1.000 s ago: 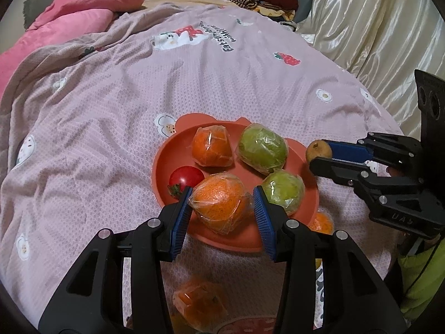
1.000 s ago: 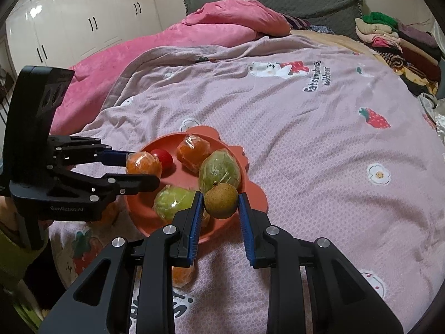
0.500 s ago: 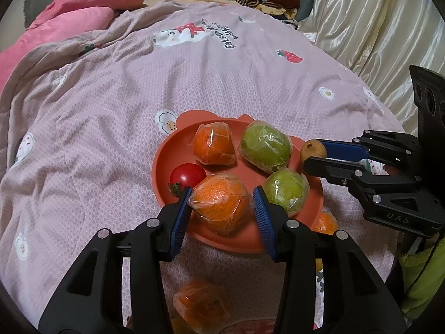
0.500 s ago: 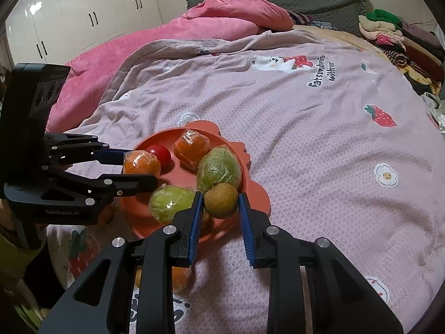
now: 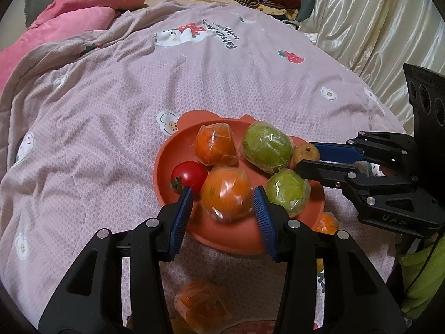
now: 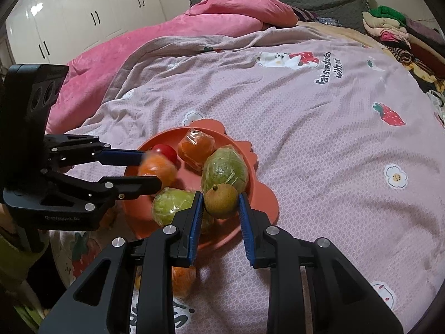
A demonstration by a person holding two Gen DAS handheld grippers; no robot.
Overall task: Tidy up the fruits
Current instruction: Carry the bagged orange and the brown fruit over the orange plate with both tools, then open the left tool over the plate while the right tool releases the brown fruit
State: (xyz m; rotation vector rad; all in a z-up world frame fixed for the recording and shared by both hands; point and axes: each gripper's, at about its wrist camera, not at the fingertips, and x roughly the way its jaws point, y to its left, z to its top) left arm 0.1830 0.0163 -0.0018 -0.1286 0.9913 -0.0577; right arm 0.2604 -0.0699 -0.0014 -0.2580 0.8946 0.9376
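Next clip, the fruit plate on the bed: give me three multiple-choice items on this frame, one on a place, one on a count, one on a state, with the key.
1. Where is the red tomato?
A. on the orange plate
B. on the pink blanket
C. on the folded clothes

2. How many green wrapped fruits lie on the plate?
A. one
B. two
C. four

3. What do the right tongs hold?
A. nothing
B. the tomato
C. a small brown fruit

Key: 1 A, the tomato sits inside the plate's rim beside the wrapped orange that the left tongs grip. 2 B, one larger green fruit and one smaller green fruit show. 3 C, the blue pads press on the brown fruit from both sides.
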